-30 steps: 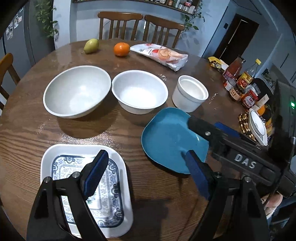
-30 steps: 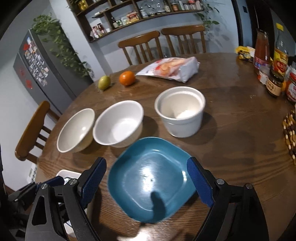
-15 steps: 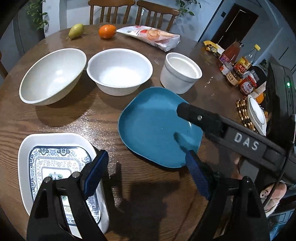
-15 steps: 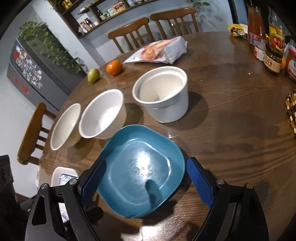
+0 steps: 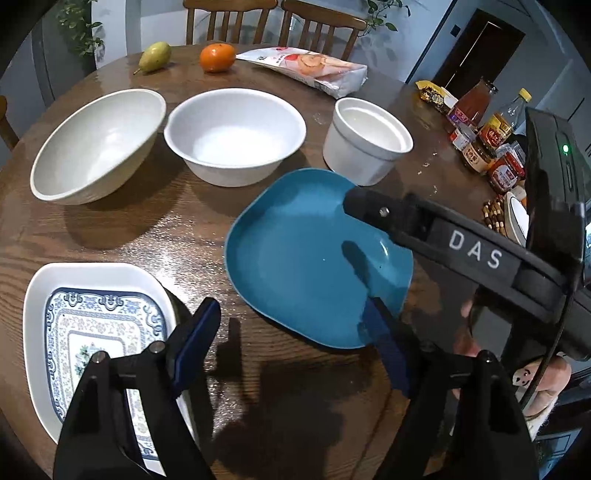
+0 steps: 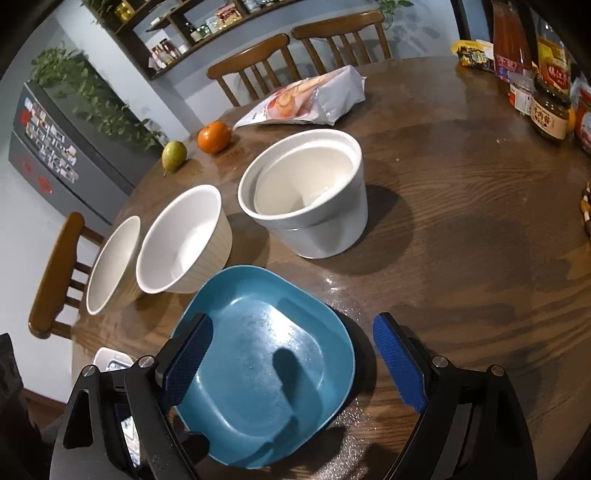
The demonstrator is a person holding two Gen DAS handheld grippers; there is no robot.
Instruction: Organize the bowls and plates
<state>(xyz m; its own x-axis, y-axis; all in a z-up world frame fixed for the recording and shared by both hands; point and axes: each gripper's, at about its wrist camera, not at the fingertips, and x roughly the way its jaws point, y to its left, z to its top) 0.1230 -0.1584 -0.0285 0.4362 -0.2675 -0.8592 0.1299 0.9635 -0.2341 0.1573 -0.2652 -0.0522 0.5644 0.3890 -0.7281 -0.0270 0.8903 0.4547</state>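
A: status on the claws?

B: right claw [image 6: 291, 363] open, blue pads either side of the teal plate [image 6: 266, 365], left pad over the plate's left edge, right pad clear of its right rim; nothing gripped; can't tell if the left pad touches

A: left one?

B: left claw [image 5: 291, 350] open too, jaws have just been closing a bit; bare table [image 5: 155, 229] between the pads; its right pad sits at the teal plate's near edge, its left pad is just beside the patterned plate [image 5: 92, 332]; holding nothing

A: where's the crockery?

B: teal plate flat on the table, centre front; patterned plate (white rim, blue-and-white print) to its left at the table edge; behind them a row of three: wide white bowl [image 5: 99, 144] on the left, tilted, touching the white bowl [image 5: 234, 134] in the middle; deep white pot [image 5: 365, 142] on the right, just behind the teal plate; looks like a second pot nested inside it in the right wrist view

A: other stuff?

B: pear [image 5: 155, 55], orange [image 5: 217, 57], snack bag [image 5: 310, 70] at the far side; jars and bottles [image 5: 484, 144] along the right edge; two chairs [image 5: 273, 18] behind
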